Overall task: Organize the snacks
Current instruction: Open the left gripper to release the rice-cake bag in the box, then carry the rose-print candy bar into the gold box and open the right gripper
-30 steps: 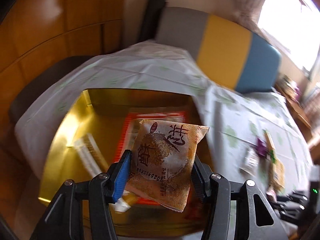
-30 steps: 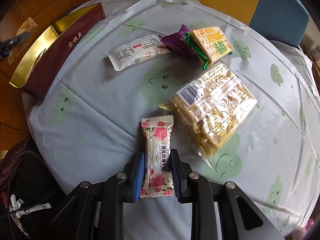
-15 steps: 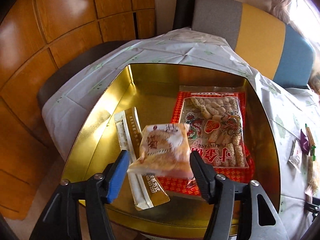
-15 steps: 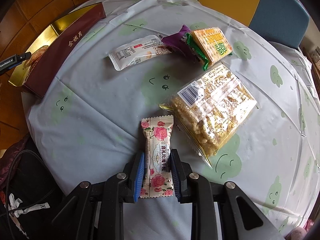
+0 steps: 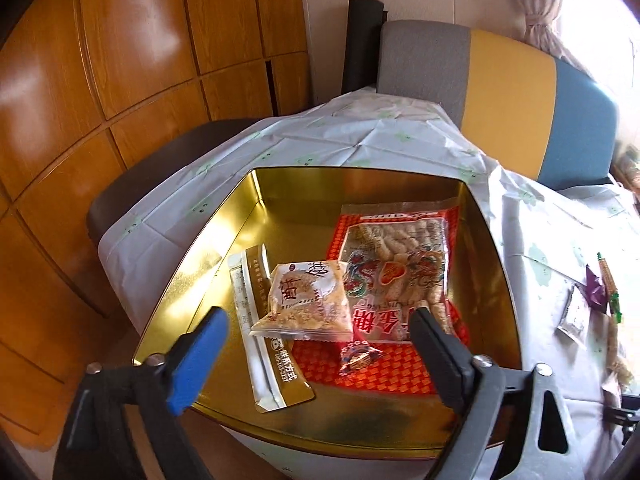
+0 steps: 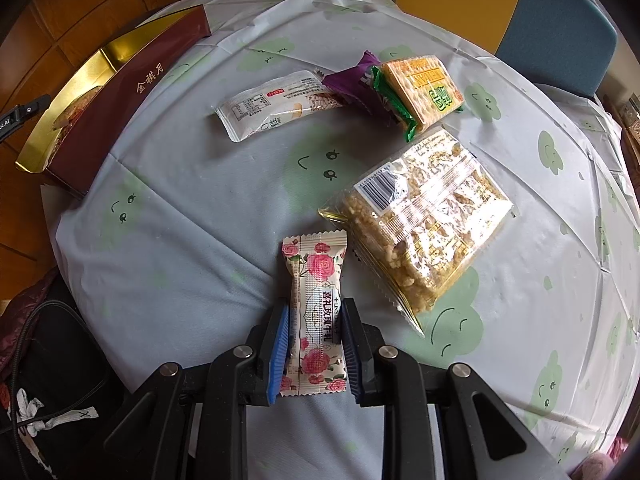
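- Tin [image 5: 400, 184]: shiny gold inside, dark maroon outside with gold characters.
- Large packet [image 5: 404, 264] in the tin: red with a checked border and a clear window.
- Small pastry packet [image 5: 308, 300]: beige, dark characters.
- Long sachet [image 5: 276, 376]: gold and white.
- Rose wrapper [image 6: 316, 312]: white with pink roses.
- Worktop cloth [image 6: 208, 200]: pale blue-grey with green smiling clouds.
- Cracker pack [image 6: 420, 84]: yellow and green.
- Far left wrapper [image 6: 276, 104]: white.
- Left tool [image 5: 316, 344]: one blue pad, one black.
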Tool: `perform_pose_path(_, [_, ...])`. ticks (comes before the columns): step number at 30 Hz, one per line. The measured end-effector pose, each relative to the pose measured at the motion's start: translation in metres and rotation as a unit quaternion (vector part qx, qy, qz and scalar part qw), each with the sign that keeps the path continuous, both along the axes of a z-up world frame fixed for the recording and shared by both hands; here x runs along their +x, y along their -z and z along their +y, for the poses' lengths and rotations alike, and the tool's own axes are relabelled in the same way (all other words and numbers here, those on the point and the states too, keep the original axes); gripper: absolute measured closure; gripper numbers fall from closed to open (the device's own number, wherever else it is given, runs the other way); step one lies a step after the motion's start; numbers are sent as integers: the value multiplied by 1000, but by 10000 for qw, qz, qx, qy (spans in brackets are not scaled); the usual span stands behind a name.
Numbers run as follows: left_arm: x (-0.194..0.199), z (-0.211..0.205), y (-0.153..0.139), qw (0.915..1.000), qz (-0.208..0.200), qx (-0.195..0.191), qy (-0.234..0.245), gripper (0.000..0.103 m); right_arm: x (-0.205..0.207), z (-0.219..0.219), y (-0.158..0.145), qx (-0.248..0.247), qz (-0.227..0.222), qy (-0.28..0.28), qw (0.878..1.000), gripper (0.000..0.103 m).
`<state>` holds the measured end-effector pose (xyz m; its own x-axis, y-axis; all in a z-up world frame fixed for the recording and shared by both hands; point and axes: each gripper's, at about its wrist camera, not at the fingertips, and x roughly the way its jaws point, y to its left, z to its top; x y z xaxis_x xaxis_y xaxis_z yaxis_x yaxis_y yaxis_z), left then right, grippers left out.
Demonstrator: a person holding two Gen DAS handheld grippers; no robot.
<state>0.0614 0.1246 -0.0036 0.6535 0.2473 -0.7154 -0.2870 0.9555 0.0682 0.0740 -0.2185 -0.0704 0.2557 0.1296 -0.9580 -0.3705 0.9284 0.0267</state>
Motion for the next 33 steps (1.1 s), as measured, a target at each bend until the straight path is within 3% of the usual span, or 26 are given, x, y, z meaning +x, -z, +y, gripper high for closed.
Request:
perform_pose_path(7, [-5, -8, -5, 9998, -77, -72, 142, 1, 0, 0, 0, -32, -30, 12, 10000, 78])
perform_pose_path(15, [-9, -15, -4, 9997, -37, 20, 228, 0, 0, 0, -1, -42, -34, 95, 9999, 78])
perform_pose_path(20, [-13, -10, -6, 9995, -118, -142, 259, 0, 1, 4, -2, -95, -26, 173, 9998, 78])
perform_pose_path(25, [-13, -7, -6, 9999, -138, 17, 75, 0, 2, 7, -4, -155, -40, 289, 9995, 80])
perform_pose_path(33, [-14, 9, -1, 9998, -97, -88, -131, 0, 6, 19, -16, 51, -163, 401, 9991, 81])
